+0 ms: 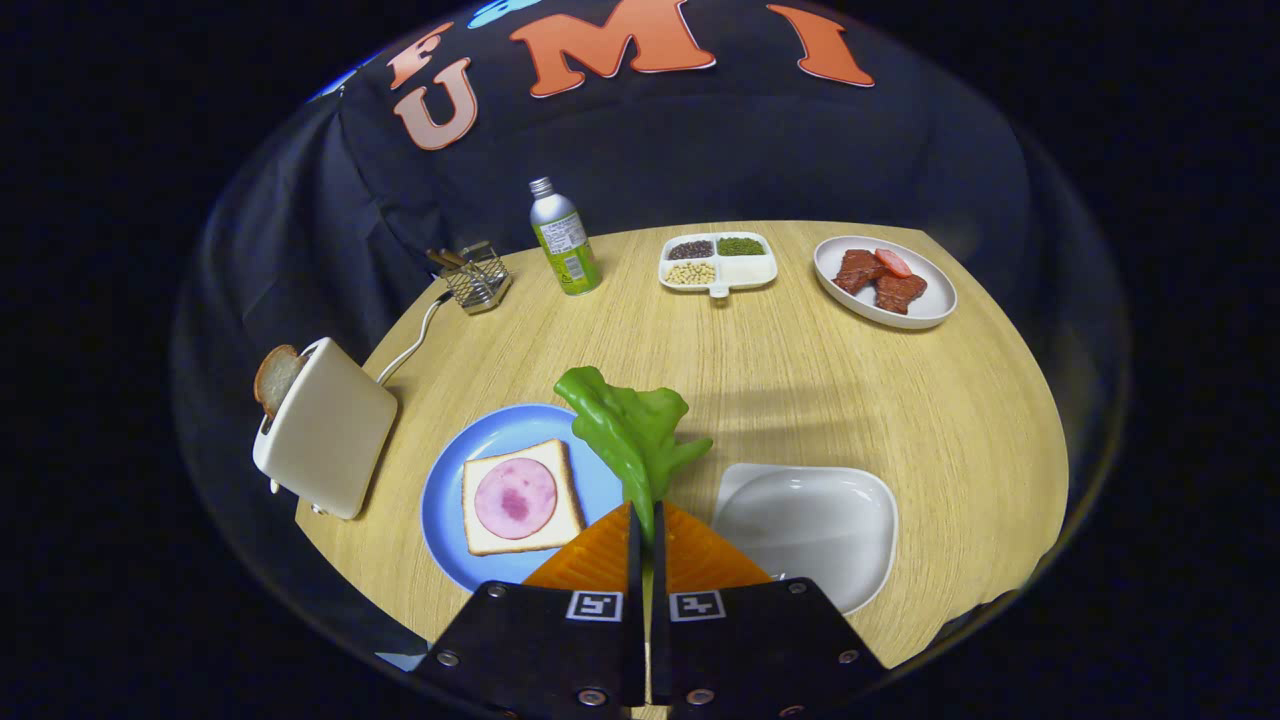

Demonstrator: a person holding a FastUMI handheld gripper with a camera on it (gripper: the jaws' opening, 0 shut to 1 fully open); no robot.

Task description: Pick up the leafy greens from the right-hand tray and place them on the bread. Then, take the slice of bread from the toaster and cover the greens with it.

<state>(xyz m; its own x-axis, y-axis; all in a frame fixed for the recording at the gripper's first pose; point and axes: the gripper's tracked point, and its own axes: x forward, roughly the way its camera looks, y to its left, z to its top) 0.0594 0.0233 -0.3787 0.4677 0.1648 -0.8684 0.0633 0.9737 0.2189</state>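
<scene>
Nearest the camera, the gripper (645, 525) has its two fingers pressed together on the stem end of the leafy greens (630, 430), so the tongs are clamped on the leaf. It stands up ahead of the fingertips, clear of the wooden table (800, 370).

Just ahead of the fingers and to their left lies the blue plate (450, 490), carrying one slice of bread (520, 497) with a round of ham (515, 498) on top. The leaf's lower edge overlaps the plate's near rim in the picture; whether it is directly over the bread cannot be told.

Just to the right of the fingers sits the white tray (810, 530), its bowl bare.

Further left of the tongs, beyond the plate, stands the toaster (325, 430) with the second slice (275, 378) poking out of its slot.

Well beyond the fingers: a wire basket (478, 277), a metal bottle (564, 240), a divided dish of beans (717, 262), and a plate of meat (885, 280).

Progress, as judged: pick-up of the greens is done. Remaining: carry the leaf leftward over the ham-topped bread, release it, then fetch the toaster slice and lay it over the greens. Roughly a quarter complete.
</scene>
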